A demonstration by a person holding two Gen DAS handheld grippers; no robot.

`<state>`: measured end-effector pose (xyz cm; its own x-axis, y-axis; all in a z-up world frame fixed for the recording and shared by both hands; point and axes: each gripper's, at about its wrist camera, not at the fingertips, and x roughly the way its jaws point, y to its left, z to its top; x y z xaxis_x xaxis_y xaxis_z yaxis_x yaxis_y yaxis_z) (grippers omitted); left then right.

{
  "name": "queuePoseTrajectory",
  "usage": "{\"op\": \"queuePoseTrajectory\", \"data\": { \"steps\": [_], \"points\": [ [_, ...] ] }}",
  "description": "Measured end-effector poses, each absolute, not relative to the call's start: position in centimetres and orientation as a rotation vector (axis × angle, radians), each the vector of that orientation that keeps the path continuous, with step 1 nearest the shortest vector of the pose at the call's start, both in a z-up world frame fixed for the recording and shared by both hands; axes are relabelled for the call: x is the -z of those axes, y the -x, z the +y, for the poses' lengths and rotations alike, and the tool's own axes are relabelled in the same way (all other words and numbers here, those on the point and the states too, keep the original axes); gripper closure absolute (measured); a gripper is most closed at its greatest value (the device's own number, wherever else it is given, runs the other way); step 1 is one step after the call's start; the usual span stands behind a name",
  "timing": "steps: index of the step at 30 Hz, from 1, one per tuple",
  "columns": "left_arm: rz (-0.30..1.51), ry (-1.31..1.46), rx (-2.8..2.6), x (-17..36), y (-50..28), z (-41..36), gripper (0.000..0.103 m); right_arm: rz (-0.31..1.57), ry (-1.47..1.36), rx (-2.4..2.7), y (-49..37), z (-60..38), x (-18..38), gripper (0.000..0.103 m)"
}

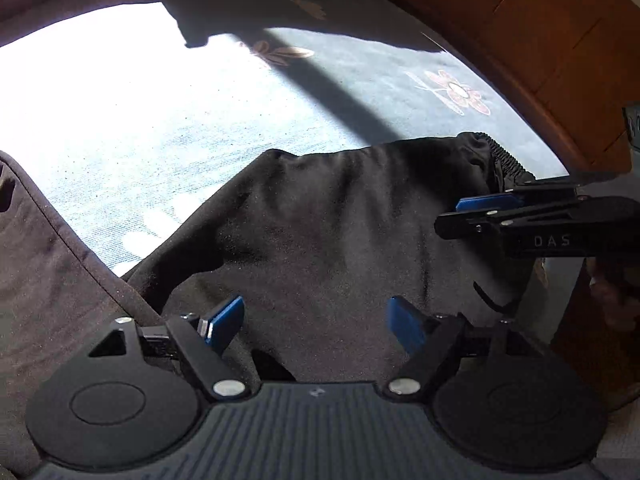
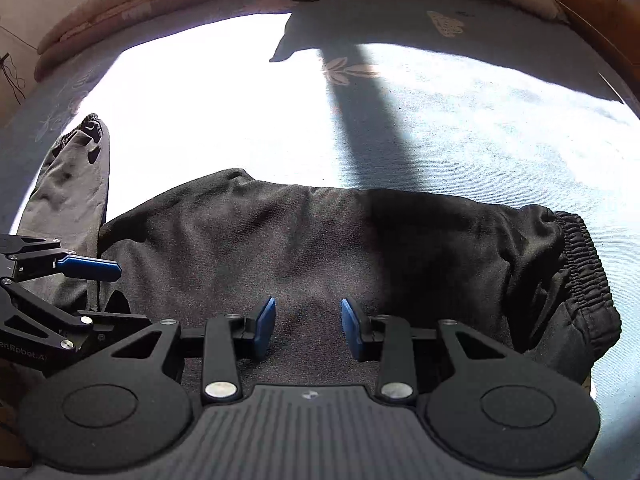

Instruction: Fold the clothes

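- The black trousers lie on the pale blue floral bedsheet, partly in a bright patch of sun, with a dark band of shadow crossing the sheet beyond them.
- Their elastic waistband is at the right end in the right wrist view; one leg with a gathered cuff runs away from the main body at the left end.
- The main body looks doubled into a broad, rumpled band, so I judge that a first fold is in place. The angled leg is not yet brought in, and the cloth needs smoothing and at least one more fold.
- The left gripper hangs over the end of the trousers far from the waistband, its blue fingers wide apart with nothing between them.
- The right gripper hangs over the middle of the trousers, nearer the waistband. Its jaws stand part-way apart and no cloth is pinched between them.
- A brown cloth lies just beside the trousers, at the end away from the waistband.
- A wooden bed frame edges the sheet beyond the waistband end.
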<state>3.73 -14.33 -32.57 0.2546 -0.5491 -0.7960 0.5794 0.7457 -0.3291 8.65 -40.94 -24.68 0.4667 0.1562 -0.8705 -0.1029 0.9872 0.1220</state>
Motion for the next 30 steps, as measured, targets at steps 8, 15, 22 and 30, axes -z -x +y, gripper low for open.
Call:
{"op": "queuePoseTrajectory", "data": {
  "steps": [8,15,22,30],
  "points": [
    [0.892,-0.020,0.826,33.3,-1.3,-10.6,0.024,0.902,-0.069,-0.027,-7.3,-32.9,23.8,0.058],
    [0.732,0.022,0.594,35.2,1.8,-9.4,0.023,0.826,-0.075,-0.174,-7.1,-28.7,27.4,0.058],
    [0.662,-0.214,0.525,36.2,4.4,-12.1,0.022,0.730,-0.066,-0.297,-5.2,-28.9,29.2,0.057],
    [0.699,-0.352,0.547,36.8,5.7,-13.6,0.022,0.574,-0.139,-0.347,-4.8,-32.8,27.7,0.052]
  ]
}}
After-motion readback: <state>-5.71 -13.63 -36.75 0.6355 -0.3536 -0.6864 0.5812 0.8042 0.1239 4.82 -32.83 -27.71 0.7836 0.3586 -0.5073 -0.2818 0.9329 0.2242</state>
